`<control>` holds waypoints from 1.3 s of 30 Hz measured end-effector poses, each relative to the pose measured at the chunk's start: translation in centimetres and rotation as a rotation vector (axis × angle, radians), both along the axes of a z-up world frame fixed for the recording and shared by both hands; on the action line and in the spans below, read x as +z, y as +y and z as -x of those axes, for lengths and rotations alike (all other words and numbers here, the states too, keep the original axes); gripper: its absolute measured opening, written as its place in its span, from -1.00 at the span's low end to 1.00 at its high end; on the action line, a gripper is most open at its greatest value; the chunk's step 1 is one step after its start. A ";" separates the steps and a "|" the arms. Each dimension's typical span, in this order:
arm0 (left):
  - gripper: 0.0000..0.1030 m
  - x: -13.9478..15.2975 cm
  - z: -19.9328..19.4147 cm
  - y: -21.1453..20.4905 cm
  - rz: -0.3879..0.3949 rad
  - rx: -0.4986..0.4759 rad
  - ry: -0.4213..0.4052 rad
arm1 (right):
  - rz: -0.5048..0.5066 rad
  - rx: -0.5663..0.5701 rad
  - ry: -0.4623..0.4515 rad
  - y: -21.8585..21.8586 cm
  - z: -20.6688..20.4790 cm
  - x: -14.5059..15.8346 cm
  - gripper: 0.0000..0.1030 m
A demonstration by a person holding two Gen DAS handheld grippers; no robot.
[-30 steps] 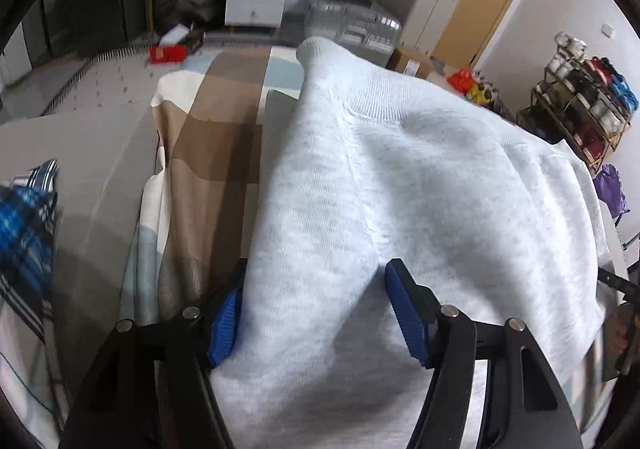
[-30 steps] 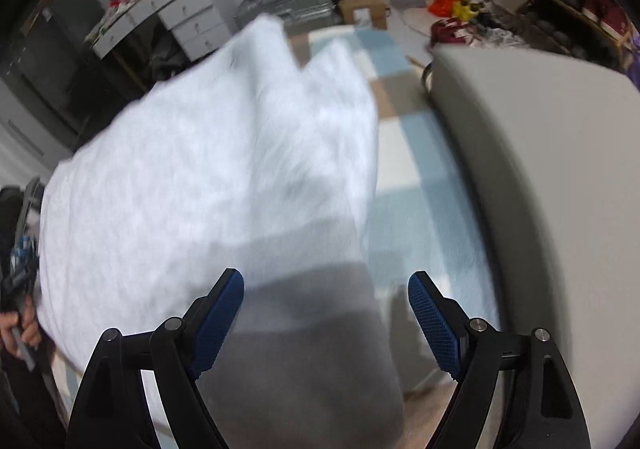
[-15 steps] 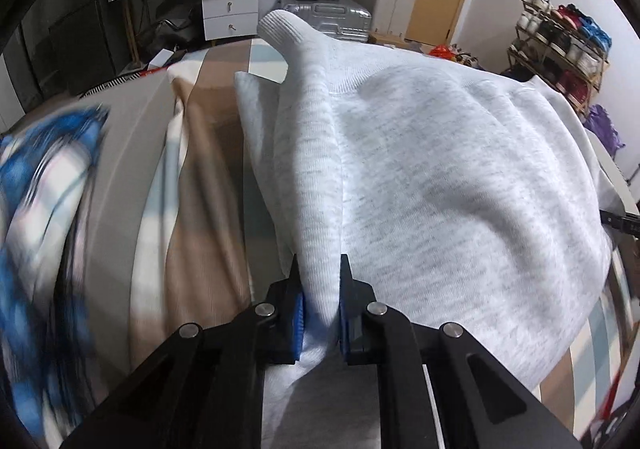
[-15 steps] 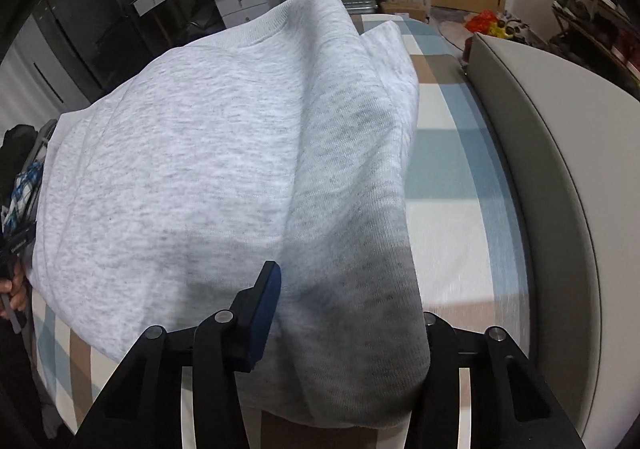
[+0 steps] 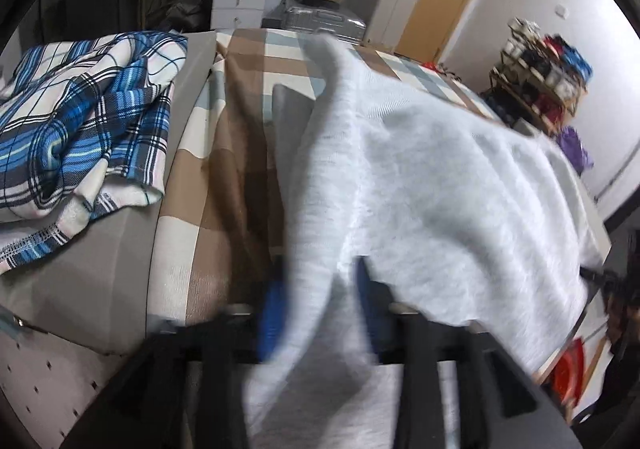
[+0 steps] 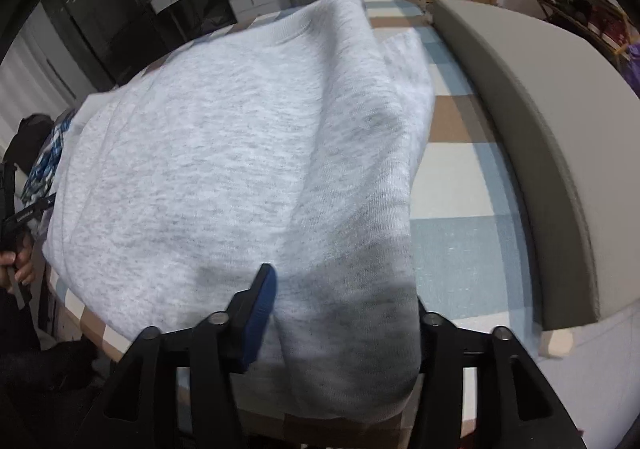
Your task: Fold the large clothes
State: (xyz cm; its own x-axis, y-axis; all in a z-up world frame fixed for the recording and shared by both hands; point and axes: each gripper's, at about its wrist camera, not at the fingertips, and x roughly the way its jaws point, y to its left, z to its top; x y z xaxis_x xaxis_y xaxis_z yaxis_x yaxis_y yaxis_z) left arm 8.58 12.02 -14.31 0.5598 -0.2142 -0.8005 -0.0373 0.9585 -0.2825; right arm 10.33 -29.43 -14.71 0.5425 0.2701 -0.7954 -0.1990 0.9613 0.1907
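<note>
While the grey sweatshirt (image 6: pixel 240 153) lay spread across the checked sheet (image 6: pixel 460 185) of the bed, both tools sat at its near edge. Left tool (image 5: pixel 320 313): blurred in its own view, blue pads (image 5: pixel 272 313) standing either side of a raised ridge of sweatshirt cloth, jaws opening, a gap showing between pads and fabric; grip appeared let go. Right tool (image 6: pixel 344 309): jaws opening too, left pad (image 6: pixel 262 309) clear of the cloth on its inner face, the other finger hidden behind a hanging fold of the sweatshirt's side; fabric sat between the jaws, not pinched so far as I could see. Sweatshirt's collar end pointed away toward the far end of the bed. Grey padded bolster (image 6: pixel 540 129) ran along the bed's right side, apart from the garment. Blue plaid cloth (image 5: pixel 84 121) lay bunched on the grey edge at the bed's left. A hand (image 6: pixel 18 265) on the other tool's handle showed at the far left of the right view.
</note>
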 end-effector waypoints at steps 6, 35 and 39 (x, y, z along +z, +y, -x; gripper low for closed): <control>0.03 0.6 -2.7 -1.1 0.005 0.011 -0.019 | -0.114 -0.077 -0.132 -0.5 -3.2 2.7 0.50; 0.04 3.2 0.9 -7.0 -0.175 -0.127 -0.196 | 0.010 -0.071 -0.424 7.0 -1.1 8.6 0.75; 0.04 1.3 0.3 -9.3 -0.235 -0.167 -0.197 | 0.082 0.042 -0.451 12.1 -0.9 6.5 0.80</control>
